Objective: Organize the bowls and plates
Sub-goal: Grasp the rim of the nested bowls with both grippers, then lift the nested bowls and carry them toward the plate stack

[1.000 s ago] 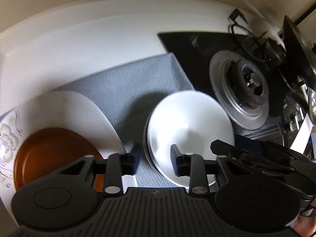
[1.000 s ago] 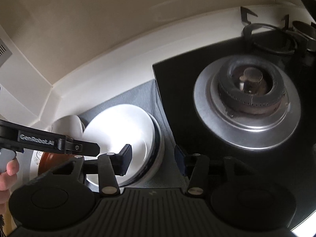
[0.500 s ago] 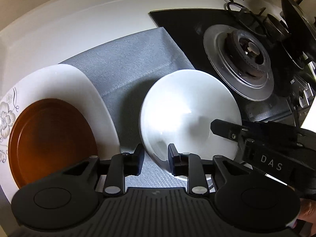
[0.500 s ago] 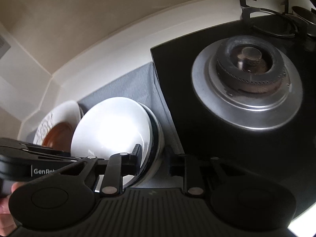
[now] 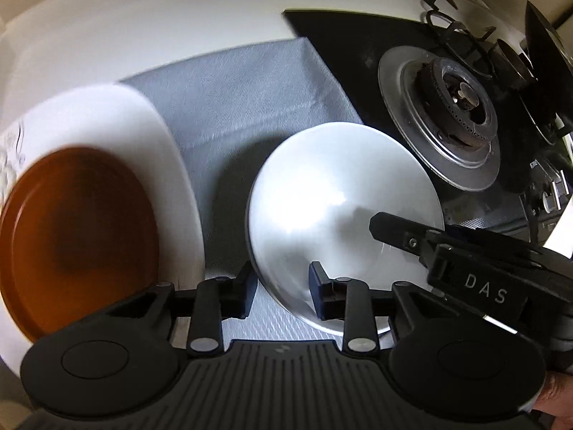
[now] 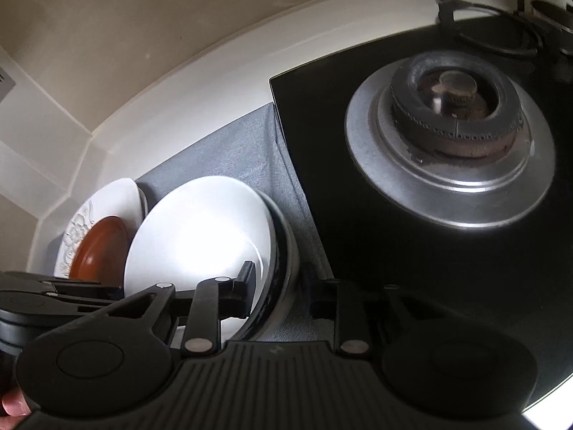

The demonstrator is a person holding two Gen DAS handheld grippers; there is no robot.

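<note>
Black left tongs (image 5: 279, 294), jaws just widened, straddle the near rim of the white bowl (image 5: 340, 215) without pressing. Right tongs (image 6: 281, 290) clench its opposite rim. Bowl sits on a grey mat (image 5: 243, 89), beside a brown plate (image 5: 71, 236).

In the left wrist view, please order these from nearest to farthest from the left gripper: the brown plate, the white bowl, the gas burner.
From the left gripper:
1. White bowl, its rim between the fingers.
2. Brown plate, at left on a white plate.
3. Gas burner, far upper right.
</note>
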